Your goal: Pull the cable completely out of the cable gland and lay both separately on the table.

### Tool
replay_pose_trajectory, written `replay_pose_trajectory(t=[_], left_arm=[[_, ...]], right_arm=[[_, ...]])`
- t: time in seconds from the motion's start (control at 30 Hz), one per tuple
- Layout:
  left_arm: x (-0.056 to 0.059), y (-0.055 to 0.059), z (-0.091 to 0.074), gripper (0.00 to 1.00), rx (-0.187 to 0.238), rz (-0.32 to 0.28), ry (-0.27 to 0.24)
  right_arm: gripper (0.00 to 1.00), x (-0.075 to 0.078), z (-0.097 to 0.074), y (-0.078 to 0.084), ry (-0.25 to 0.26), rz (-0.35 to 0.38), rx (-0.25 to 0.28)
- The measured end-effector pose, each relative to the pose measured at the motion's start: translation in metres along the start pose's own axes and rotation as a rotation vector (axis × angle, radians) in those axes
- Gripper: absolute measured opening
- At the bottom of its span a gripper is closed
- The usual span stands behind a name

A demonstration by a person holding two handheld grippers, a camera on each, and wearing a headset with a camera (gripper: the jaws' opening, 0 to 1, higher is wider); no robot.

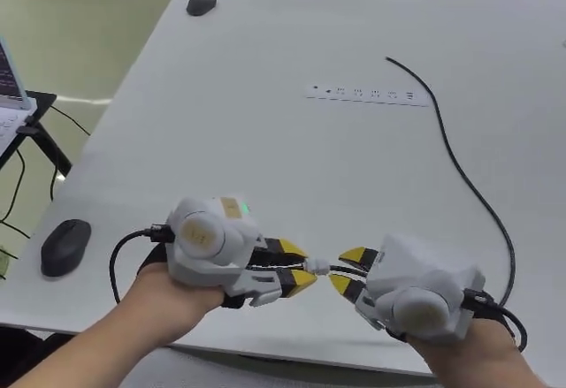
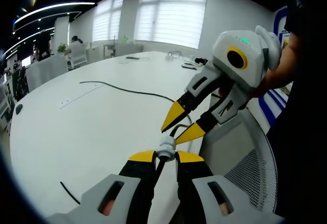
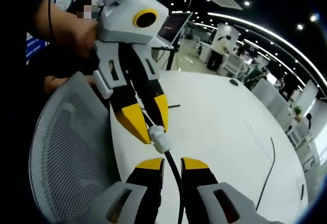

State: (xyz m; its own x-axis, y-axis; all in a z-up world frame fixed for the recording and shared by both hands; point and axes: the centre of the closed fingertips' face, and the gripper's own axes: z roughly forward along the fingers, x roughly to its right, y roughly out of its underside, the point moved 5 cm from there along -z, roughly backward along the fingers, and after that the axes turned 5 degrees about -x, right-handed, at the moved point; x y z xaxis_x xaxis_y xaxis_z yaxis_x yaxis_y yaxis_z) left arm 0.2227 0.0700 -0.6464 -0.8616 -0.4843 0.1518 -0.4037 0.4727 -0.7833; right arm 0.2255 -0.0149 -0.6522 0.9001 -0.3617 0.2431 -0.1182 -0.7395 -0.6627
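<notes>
Left hand-held gripper [image 2: 166,156] clamps white cable gland [image 2: 166,146]; right hand-held gripper [image 3: 172,161] straddles black cable [image 3: 177,183], grip unclear; head view adds mouse [image 1: 65,247] on bench [image 1: 265,158].

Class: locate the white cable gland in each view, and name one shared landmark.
Head view: cable gland low centre, between left gripper and right gripper.
Left gripper view: low centre, at own jaw tips.
Right gripper view: centre, in the left gripper, capping the cable.
Shared landmark: long black lead across the table.

You will find no legible text: the white strip [image 1: 363,95] on the table [image 1: 265,140], at 1 o'clock in the head view, carries marks too small to read.
</notes>
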Motion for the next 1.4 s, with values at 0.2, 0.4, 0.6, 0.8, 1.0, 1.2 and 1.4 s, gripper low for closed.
replay_pose_trajectory(t=[0.2, 0.4, 0.6, 0.8, 1.0, 1.2, 1.4], left_arm=[[0.000, -0.001, -0.001, 0.15, 0.013, -0.009, -0.002], [0.000, -0.001, 0.000, 0.15, 0.015, -0.010, -0.002], [0.001, -0.001, 0.000, 0.15, 0.021, -0.015, -0.002], [0.000, -0.003, -0.001, 0.15, 0.025, -0.018, -0.006], [-0.002, -0.005, -0.002, 0.15, 0.037, -0.032, -0.010], [-0.002, -0.007, -0.001, 0.15, 0.039, -0.029, -0.010], [-0.002, -0.007, 0.000, 0.15, 0.039, -0.025, -0.015]], right_arm=[[0.02, 0.000, -0.001, -0.001, 0.008, -0.007, 0.022], [0.01, 0.000, -0.001, 0.002, 0.011, 0.019, 0.022], [0.01, 0.002, -0.002, 0.006, 0.015, 0.055, 0.025], [0.01, 0.013, -0.005, 0.017, 0.049, 0.111, 0.022], [0.01, 0.027, -0.008, 0.039, 0.061, 0.276, 0.020], [0.02, 0.038, -0.009, 0.063, 0.078, 0.413, 0.010], [0.01, 0.041, -0.005, 0.083, 0.078, 0.577, -0.001]])
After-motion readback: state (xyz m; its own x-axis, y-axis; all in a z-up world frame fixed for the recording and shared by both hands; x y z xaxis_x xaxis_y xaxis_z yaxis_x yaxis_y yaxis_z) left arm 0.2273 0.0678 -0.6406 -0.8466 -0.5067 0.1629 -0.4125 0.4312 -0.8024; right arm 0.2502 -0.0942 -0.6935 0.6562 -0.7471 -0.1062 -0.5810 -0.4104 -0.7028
